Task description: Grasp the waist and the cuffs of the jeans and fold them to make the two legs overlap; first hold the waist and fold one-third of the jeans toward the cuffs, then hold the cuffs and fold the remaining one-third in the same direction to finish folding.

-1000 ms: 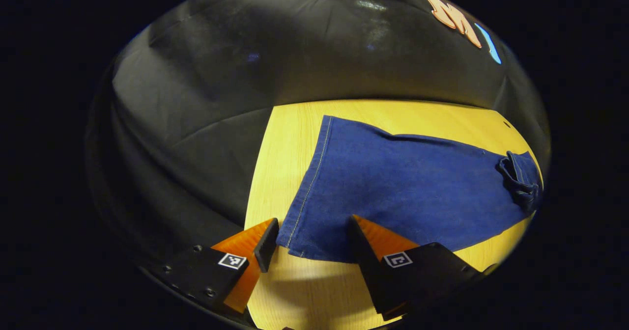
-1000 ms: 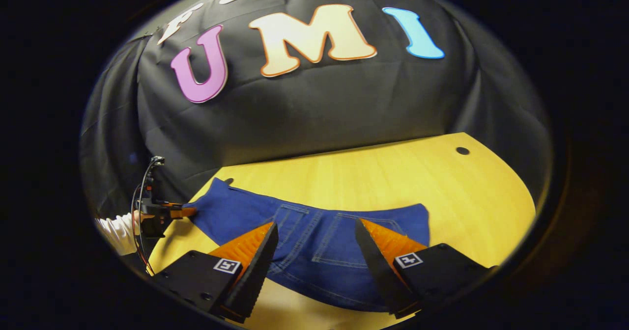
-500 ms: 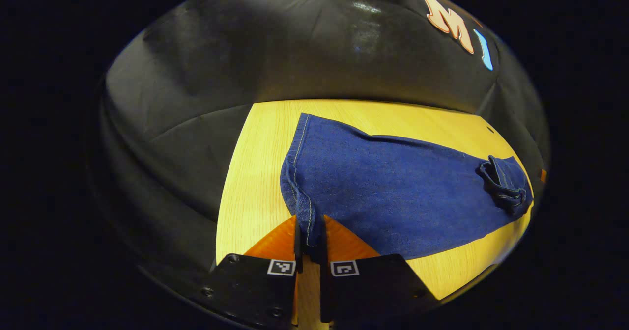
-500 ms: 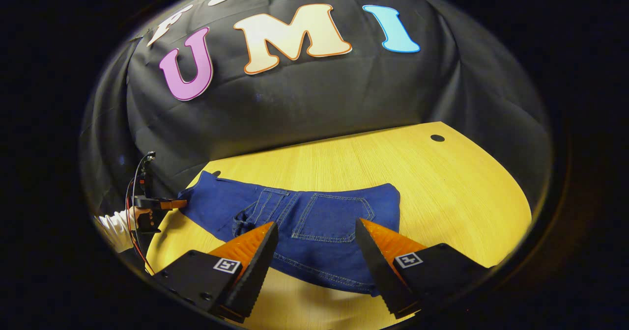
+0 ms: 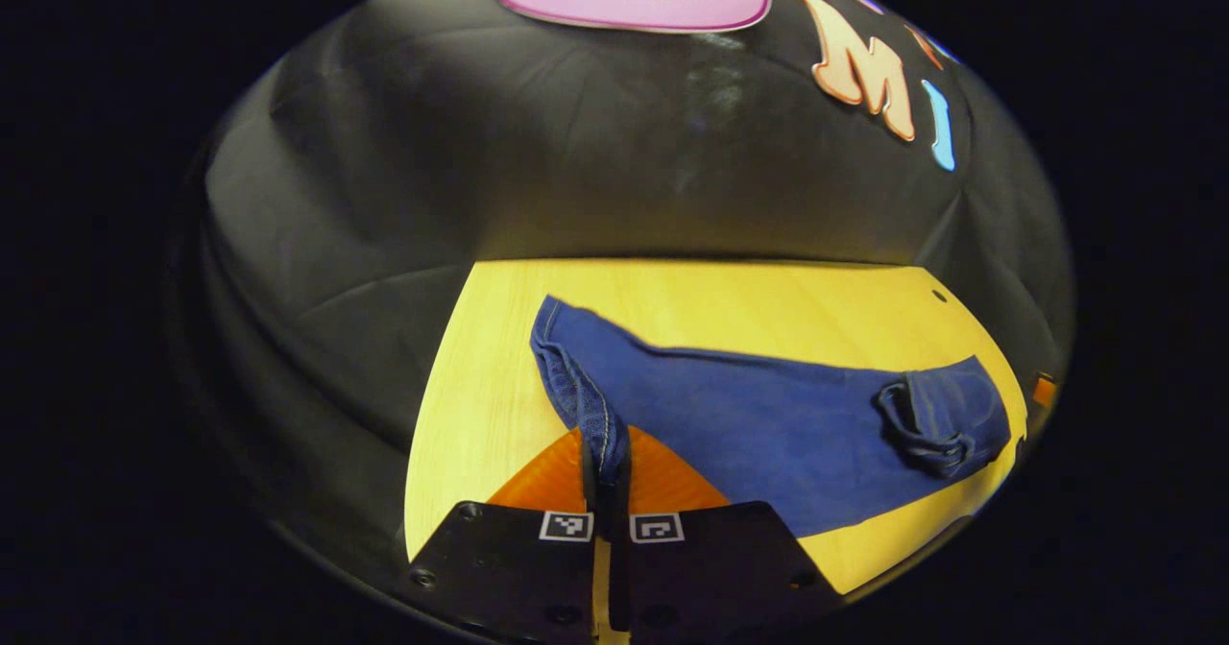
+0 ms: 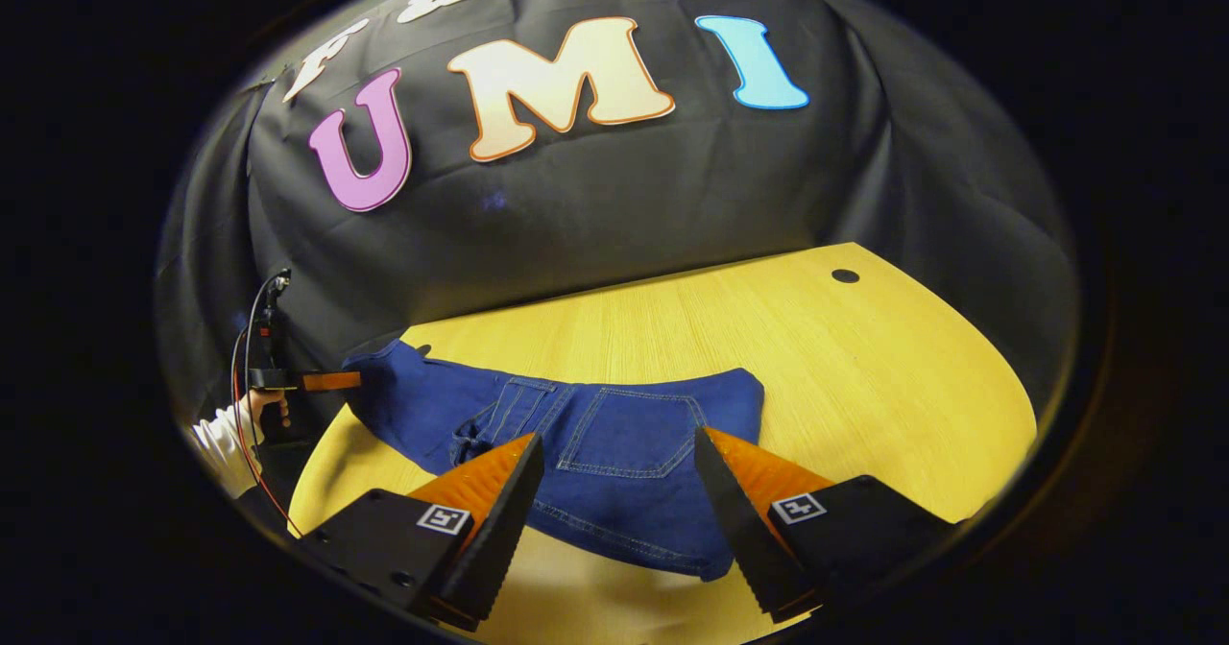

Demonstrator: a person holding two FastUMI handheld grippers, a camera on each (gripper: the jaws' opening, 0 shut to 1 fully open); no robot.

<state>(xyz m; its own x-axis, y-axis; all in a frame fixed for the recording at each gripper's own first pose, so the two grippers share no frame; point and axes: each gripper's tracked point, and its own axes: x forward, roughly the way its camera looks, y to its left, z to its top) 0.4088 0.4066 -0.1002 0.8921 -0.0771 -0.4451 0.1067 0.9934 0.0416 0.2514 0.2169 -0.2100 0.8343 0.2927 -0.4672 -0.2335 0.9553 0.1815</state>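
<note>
Two hand-held grippers work on one pair of jeans (image 5: 768, 424) that lies stretched across the yellow wooden worktop (image 6: 864, 376). In the left gripper view, the left hand-held gripper (image 5: 605, 472) is closed, both fingers pinching the cuff (image 5: 590, 415) edge, which rises off the wood in a bunched ridge between them. The fabric inside the pinch is hidden by the fingers. At the far end of the denim the waist (image 5: 941, 415) looks crumpled, and its folds are hard to read there.

In the right gripper view, the right hand-held gripper (image 6: 614, 491) stands with its fingers wide apart over the waist end, one on each side of a back pocket (image 6: 634, 429); whether the tips touch the cloth cannot be told. The near hem of the jeans is partly covered by those fingers. Far to the left, a hand (image 6: 257, 413) in a white sleeve (image 6: 219, 439) holds the other gripper at the cuff, small and dim against the booth wall.
</note>
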